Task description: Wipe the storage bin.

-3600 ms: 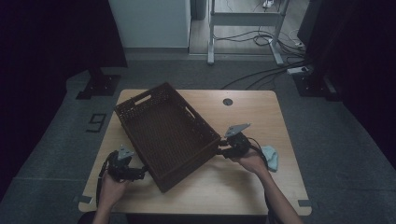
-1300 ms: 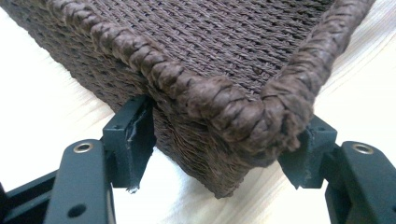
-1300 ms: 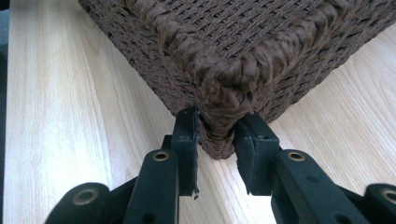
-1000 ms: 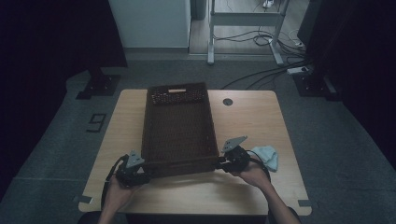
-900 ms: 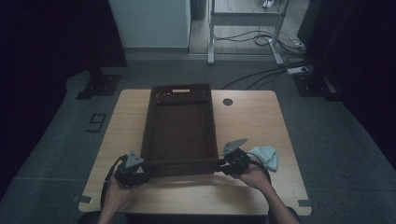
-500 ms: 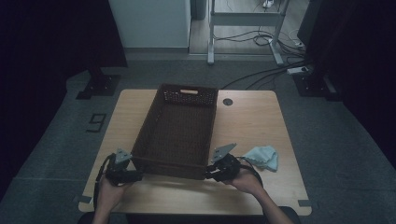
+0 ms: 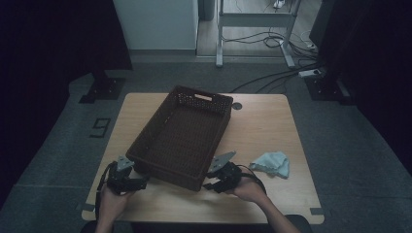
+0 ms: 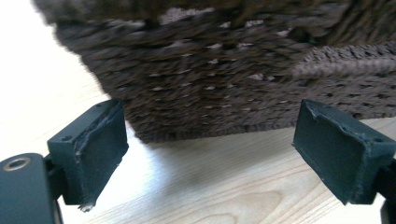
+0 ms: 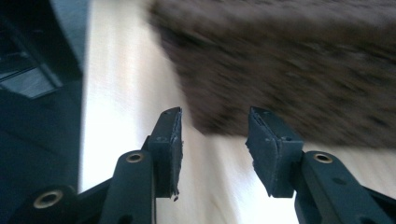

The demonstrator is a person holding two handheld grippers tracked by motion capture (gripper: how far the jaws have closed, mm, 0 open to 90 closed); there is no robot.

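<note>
A dark brown woven basket (image 7: pixel 184 136) lies askew on the wooden table (image 7: pixel 262 121), its far end toward the right. My left gripper (image 7: pixel 141 182) is at the basket's near-left corner. In the left gripper view the left gripper (image 8: pixel 210 135) is open wide; its jaws have just been opening, with only table between them and the basket wall (image 8: pixel 210 79) just beyond. My right gripper (image 7: pixel 209 182) is at the near-right corner. In the right gripper view the right gripper (image 9: pixel 212 135) is open; its jaws have just been opening, nothing is between them, and the blurred basket (image 9: pixel 289 60) is ahead.
A crumpled pale blue cloth (image 7: pixel 272 162) lies on the table to the right of my right hand. A small dark round hole (image 7: pixel 236 106) sits near the basket's far right corner. The table's near edge is close behind both hands.
The basket has swung round: its near end went left and its far end right. Both hands shifted left with it. Both grippers' jaws have come apart and off the near wall.
</note>
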